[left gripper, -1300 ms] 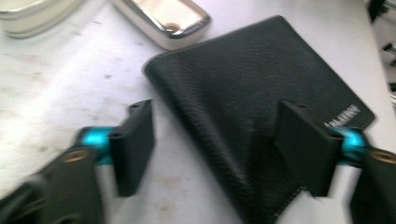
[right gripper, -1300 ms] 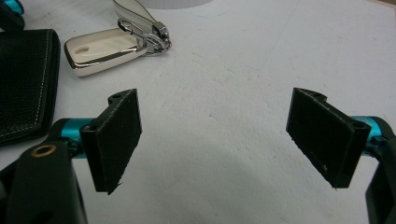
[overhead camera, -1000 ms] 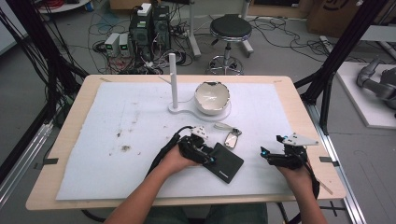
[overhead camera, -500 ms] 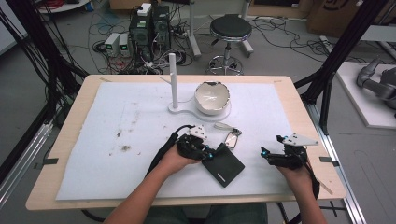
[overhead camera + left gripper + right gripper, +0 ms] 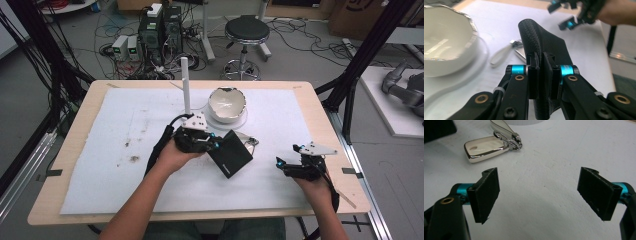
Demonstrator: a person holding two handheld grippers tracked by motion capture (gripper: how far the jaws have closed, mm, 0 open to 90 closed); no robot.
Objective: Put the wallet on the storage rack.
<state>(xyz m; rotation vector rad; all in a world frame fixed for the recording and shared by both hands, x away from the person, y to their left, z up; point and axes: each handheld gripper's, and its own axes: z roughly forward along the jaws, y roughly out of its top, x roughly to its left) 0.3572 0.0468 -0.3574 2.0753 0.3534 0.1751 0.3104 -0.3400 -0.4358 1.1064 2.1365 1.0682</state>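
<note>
Lifted now, the black wallet tilts up, pinched in the left gripper; keys lie at its two o'clock; right gripper gapes wide.

Table is holding one black wallet, one key fob, one white bowl, one white post, two grippers.

Wooden table: white sheet over top; bowl on plate, white post at 12 o'clock; key fob centre
</note>
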